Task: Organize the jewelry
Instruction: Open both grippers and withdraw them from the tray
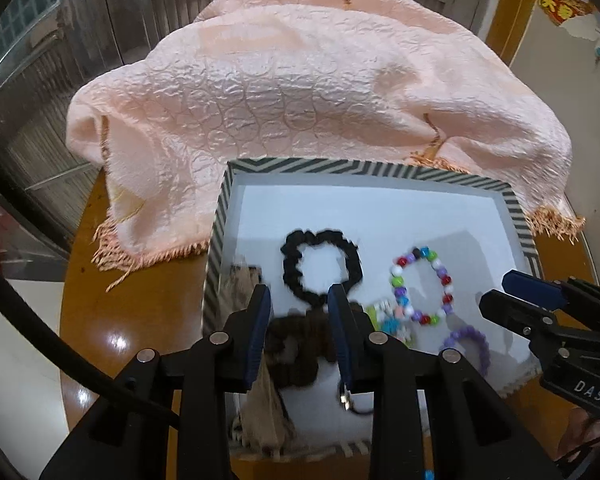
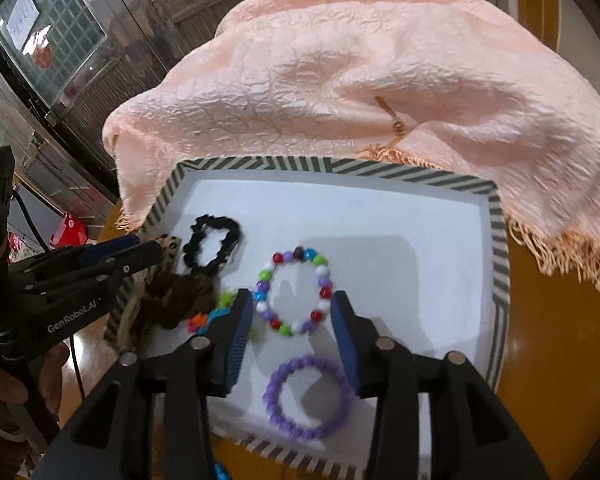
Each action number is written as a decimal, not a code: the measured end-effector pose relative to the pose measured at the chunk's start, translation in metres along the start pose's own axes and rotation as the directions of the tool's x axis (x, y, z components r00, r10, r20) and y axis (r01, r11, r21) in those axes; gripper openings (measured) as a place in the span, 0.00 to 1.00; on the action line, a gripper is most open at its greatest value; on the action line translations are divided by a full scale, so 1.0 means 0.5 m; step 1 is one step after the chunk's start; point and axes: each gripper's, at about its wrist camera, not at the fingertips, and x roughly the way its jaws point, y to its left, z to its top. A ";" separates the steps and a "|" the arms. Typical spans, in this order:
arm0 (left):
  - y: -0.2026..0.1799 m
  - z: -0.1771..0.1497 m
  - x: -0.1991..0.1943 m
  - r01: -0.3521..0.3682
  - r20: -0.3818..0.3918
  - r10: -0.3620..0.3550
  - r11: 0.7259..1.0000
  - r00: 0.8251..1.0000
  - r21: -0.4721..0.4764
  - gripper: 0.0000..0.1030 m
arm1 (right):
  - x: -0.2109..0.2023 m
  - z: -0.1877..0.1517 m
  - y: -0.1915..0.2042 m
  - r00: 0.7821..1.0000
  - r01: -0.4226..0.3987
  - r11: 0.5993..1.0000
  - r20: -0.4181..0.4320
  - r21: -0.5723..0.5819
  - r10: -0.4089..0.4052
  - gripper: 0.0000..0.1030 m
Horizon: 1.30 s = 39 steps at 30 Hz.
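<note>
A shallow tray [image 2: 496,248] with a striped rim and white floor is sitting on a round, glossy wooden table [image 1: 140,312], its far edge tucked against a rumpled peach cloth [image 2: 340,72] that is covering the table's far half.

All the jewelry is lying inside the tray. A black scrunchie [image 2: 212,246] is resting near the tray's left edge, a brown scrunchie [image 2: 180,298] is lying just beside it toward the near-left corner, and a leopard-print fabric piece [image 2: 168,246] is lying along the left rim. A multicoloured bead bracelet [image 2: 296,290] is lying about mid-tray; a purple bead bracelet [image 2: 308,396] is lying nearer the near edge. A small bright bead piece [image 2: 212,314] is showing between the brown scrunchie and the multicoloured bracelet — too blurred to describe further.

The left hand-held gripper [image 1: 300,300] is hanging over the tray's left side above the two scrunchies, its jaws standing partly apart and pressing on nothing. The right hand-held gripper [image 2: 292,316] is hovering above the two bracelets, its jaws standing wide apart — the bracelets are appearing in the gap but lying flat on the tray floor, unheld.
</note>
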 end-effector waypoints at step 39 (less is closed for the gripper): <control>-0.054 -0.258 -0.165 0.040 0.010 -0.040 0.999 0.999 0.022 0.13 | -0.200 -0.284 0.073 0.991 0.119 0.989 0.047 0.085 -0.123 0.57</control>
